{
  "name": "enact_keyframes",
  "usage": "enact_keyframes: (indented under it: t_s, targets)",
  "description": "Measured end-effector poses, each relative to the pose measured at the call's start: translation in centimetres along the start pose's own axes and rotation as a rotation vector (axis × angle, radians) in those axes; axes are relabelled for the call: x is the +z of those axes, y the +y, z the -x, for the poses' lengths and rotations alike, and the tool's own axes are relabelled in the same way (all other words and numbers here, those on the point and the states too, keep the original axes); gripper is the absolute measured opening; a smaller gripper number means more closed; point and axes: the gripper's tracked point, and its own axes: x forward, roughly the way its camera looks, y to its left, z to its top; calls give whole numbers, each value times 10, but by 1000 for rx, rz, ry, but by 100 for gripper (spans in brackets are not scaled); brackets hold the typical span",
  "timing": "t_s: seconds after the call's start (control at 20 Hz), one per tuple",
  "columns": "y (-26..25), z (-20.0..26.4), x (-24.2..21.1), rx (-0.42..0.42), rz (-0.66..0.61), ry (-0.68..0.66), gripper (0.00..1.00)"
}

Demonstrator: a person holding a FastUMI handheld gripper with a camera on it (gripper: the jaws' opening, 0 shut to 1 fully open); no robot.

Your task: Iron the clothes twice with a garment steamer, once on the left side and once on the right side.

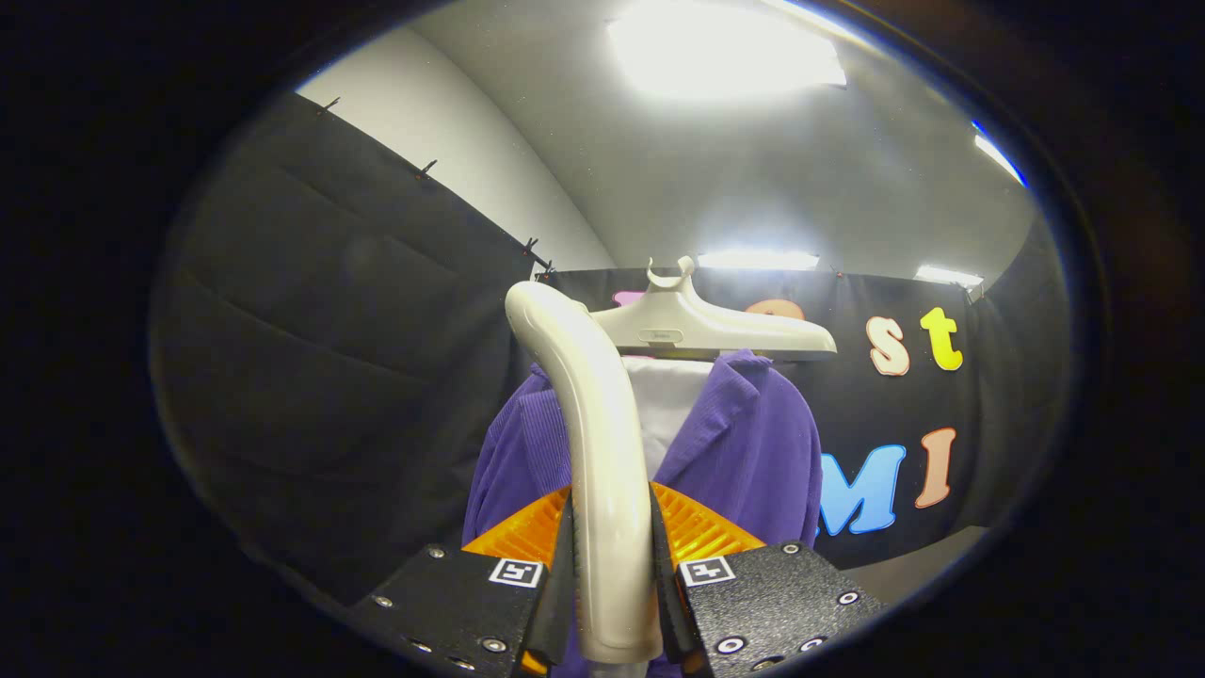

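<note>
Gripper view: gripper (610, 574) clamped on a glossy cream-white curved plastic steamer handle (602, 452), both fingers (557, 584) pressing its sides at 9 and 3 o'clock. Handle rising from between the fingers toward 12 o'clock, its rounded top bending to 11 o'clock. Beyond the fingers, a purple ribbed-fabric garment (753, 452) with a white inner panel (666, 400), hanging on a cream plastic hanger (706, 330) at 1 o'clock of the handle's top. Garment partly hidden behind the handle; whether steamer and cloth touch, impossible to tell.
</note>
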Motion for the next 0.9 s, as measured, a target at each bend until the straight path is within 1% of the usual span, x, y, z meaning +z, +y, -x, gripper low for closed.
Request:
enact_keyframes:
  t_s: [0.15, 0.4, 0.55, 0.7, 0.9]
  targets:
    - [17, -19, -8, 20, 16, 50, 38]
    - [17, -25, -39, -11, 20, 97, 38]
    - [20, -11, -57, -3, 59, 118, 38]
    - [30, 2, -78, 27, 82, 142, 38]
    - [27, 19, -109, 31, 101, 190, 38]
